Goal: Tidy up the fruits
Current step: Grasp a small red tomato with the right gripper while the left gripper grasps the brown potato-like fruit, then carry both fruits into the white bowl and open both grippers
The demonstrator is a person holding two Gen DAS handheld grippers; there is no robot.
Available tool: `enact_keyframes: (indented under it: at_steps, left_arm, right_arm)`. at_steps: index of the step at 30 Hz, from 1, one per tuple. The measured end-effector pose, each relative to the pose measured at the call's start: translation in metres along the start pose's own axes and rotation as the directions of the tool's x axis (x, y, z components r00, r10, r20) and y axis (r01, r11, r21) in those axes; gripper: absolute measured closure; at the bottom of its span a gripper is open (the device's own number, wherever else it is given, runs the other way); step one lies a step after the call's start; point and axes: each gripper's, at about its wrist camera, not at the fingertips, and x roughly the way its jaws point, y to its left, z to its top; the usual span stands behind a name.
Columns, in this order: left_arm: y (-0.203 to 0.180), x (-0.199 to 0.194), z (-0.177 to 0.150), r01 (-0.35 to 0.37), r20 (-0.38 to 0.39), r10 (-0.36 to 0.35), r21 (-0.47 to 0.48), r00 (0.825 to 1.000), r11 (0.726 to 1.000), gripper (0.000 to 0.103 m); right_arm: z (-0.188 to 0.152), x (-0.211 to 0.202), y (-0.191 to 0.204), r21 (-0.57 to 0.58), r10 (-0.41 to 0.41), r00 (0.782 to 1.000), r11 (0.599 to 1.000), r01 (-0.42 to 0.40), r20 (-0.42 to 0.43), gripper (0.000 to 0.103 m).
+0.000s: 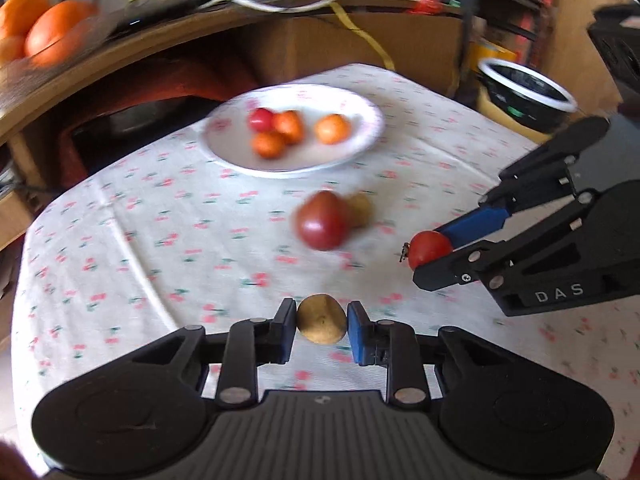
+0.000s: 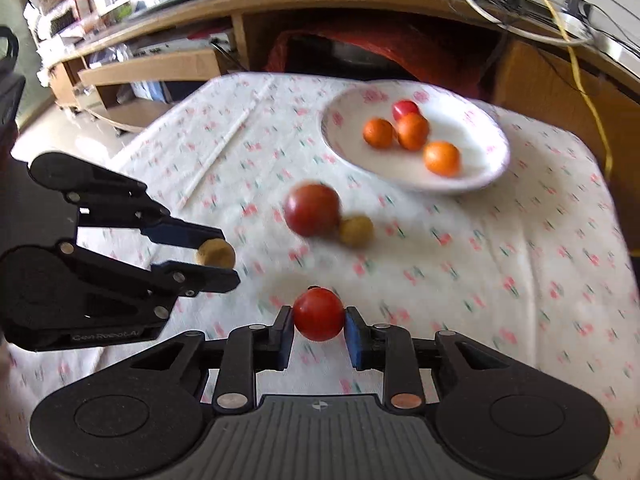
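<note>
My left gripper (image 1: 321,325) is shut on a small brown fruit (image 1: 321,319), held above the cloth; it also shows at the left of the right wrist view (image 2: 215,254). My right gripper (image 2: 319,328) is shut on a small red tomato (image 2: 319,314), seen too at the right of the left wrist view (image 1: 429,249). A white plate (image 1: 360,141) at the far side holds one red and three orange fruits (image 1: 331,128). Between the plate and the grippers lie a big dark-red fruit (image 1: 323,221) and a second brown fruit (image 1: 360,210), touching each other.
The table wears a white flowered cloth (image 1: 140,216). A black bowl with a white rim (image 1: 528,92) sits off the table's far right corner. A wooden shelf (image 1: 168,40) behind carries oranges (image 1: 52,36) and cables. A red-draped object (image 2: 360,52) stands behind the table.
</note>
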Motion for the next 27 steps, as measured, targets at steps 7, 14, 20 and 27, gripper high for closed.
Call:
enact_keyframes:
  at_steps: [7,14,20,27]
  left_arm:
    - [-0.02,0.007,-0.004,0.021,-0.024,-0.02,0.044,1.0,0.999,0.067]
    - [-0.018,0.009,-0.005,0.014,-0.029,-0.012,0.052,1.0,0.999,0.058]
    - [-0.017,0.009,-0.005,0.006,-0.027,-0.005,0.044,1.0,0.999,0.057]
    - [-0.022,0.007,-0.003,0.007,-0.066,-0.005,0.032,0.998,0.999,0.068]
  right_arm:
    - [-0.019,0.003,-0.003,0.015,-0.003,1.0,1.0,0.004,-0.015,0.073]
    - [-0.016,0.004,-0.007,0.045,0.004,1.0,0.999,-0.004,0.003,0.073]
    - [-0.015,0.004,-0.003,0.027,-0.02,1.0,0.999,0.02,-0.009,0.077]
    - [-0.01,0.004,-0.008,0.062,0.0,1.0,0.998,0.001,-0.01,0.081]
